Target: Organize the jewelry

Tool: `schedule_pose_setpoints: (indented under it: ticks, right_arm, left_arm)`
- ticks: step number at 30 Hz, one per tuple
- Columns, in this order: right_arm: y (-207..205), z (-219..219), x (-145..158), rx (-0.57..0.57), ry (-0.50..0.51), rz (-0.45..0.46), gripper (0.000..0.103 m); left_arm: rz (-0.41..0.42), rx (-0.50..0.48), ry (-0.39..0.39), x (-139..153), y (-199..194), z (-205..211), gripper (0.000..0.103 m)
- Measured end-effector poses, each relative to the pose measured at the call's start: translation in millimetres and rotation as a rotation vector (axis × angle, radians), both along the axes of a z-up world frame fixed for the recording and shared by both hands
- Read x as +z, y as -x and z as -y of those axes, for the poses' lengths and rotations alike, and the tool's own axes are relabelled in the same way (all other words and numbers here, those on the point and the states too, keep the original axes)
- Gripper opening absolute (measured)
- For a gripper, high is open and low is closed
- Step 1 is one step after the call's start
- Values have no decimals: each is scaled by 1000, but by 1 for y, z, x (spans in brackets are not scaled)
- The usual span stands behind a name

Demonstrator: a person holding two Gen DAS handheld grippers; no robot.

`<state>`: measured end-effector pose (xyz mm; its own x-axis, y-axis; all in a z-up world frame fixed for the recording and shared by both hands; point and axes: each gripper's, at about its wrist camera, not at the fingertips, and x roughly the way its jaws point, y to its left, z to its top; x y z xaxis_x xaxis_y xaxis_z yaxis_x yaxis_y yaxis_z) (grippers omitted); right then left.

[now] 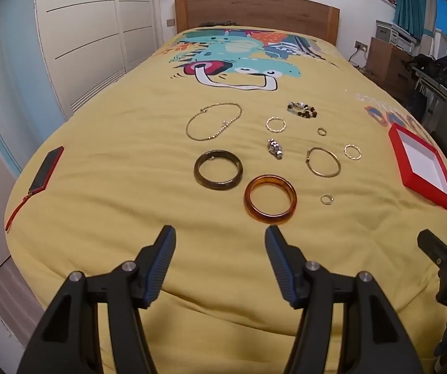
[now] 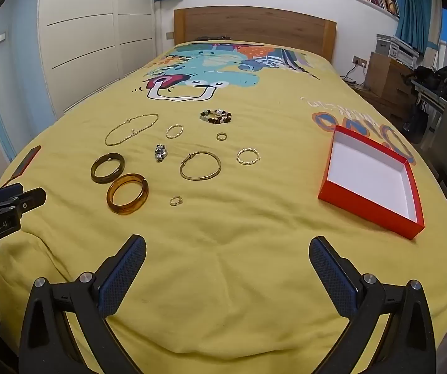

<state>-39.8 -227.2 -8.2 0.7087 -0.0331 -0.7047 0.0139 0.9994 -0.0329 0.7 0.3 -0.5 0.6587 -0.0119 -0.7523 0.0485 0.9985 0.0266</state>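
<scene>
Jewelry lies spread on the yellow bedspread (image 1: pixel 129 187): an amber bangle (image 1: pixel 270 199) (image 2: pixel 127 194), a dark bangle (image 1: pixel 218 170) (image 2: pixel 107 168), a thin gold bangle (image 1: pixel 323 161) (image 2: pixel 200 165), a gold chain (image 1: pixel 213 120) (image 2: pixel 131 129), a beaded bracelet (image 1: pixel 302 109) (image 2: pixel 216 116), a silver piece (image 1: pixel 274 148) (image 2: pixel 160 152) and several small rings. An open red box (image 1: pixel 421 165) (image 2: pixel 374 180) with a white inside lies to the right. My left gripper (image 1: pixel 220 233) is open and empty just short of the amber bangle. My right gripper (image 2: pixel 227 246) is open and empty over bare bedspread.
A flat red-edged case with a cord (image 1: pixel 47 170) lies at the bed's left edge. White wardrobe doors (image 1: pixel 92 31) stand left; a wooden headboard (image 1: pixel 254 12) is at the far end. A desk, boxes and a chair (image 2: pixel 410 78) crowd the right side.
</scene>
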Motion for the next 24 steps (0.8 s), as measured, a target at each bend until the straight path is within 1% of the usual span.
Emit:
schedule_pose_setpoints:
  ticks: [3, 6, 8, 12, 17, 22, 24]
  right_arm:
    - [-1, -2, 1, 0, 7, -4, 102]
    - [-2, 0, 2, -7, 17, -1, 102]
    - [-4, 7, -1, -18, 19, 4, 102]
    - [1, 9, 5, -38, 21, 3, 102]
    - [-5, 8, -1, -55, 14, -26, 102]
    - [-6, 11, -2, -64, -8, -27, 102]
    - [-5, 12, -2, -64, -9, -17, 102]
  left_arm:
    - [-3, -12, -10, 0, -1, 2, 57]
    - [-17, -30, -4, -15, 1, 12, 57]
    - [-38, -49, -7, -16, -4, 17, 57]
    - [-76, -60, 14, -14, -15, 7, 58]
    - [-83, -70, -7, -17, -16, 9, 58]
    - [-63, -63, -11, -13, -14, 8, 58]
    - [-55, -67, -28, -12, -13, 10, 58]
